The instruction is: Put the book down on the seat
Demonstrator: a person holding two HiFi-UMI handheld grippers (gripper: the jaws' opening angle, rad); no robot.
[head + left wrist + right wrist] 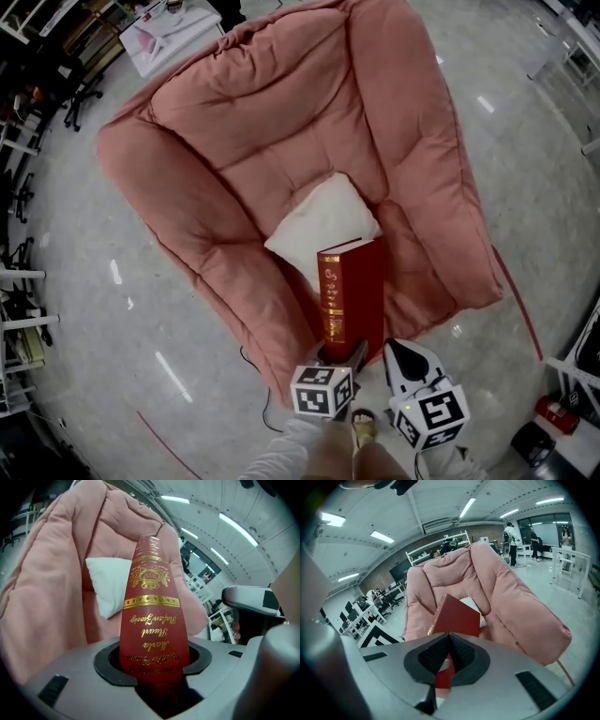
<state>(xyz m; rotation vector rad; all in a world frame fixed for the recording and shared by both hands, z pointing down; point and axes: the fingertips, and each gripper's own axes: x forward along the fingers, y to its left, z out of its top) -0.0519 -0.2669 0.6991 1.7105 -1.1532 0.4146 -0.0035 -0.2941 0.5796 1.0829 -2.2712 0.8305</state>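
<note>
A thick red book (354, 291) with gold lettering on its spine stands upright over the front edge of a pink padded armchair (281, 112). My left gripper (342, 354) is shut on its lower end; in the left gripper view the spine (151, 620) rises out from between the jaws (152, 670). A white pillow (319, 220) lies on the seat just behind the book. Right of the book, and apart from it, my right gripper (395, 349) has its jaws closed tip to tip (449, 634) with nothing between them. The right gripper view shows the book's cover (457, 618) beyond them.
Glossy grey floor surrounds the armchair. A white table (169, 33) stands behind it at top left, shelving (19, 309) along the left edge, and a red cylinder (553, 412) at lower right. Desks and office chairs (370, 606) and standing people (513, 541) are far off.
</note>
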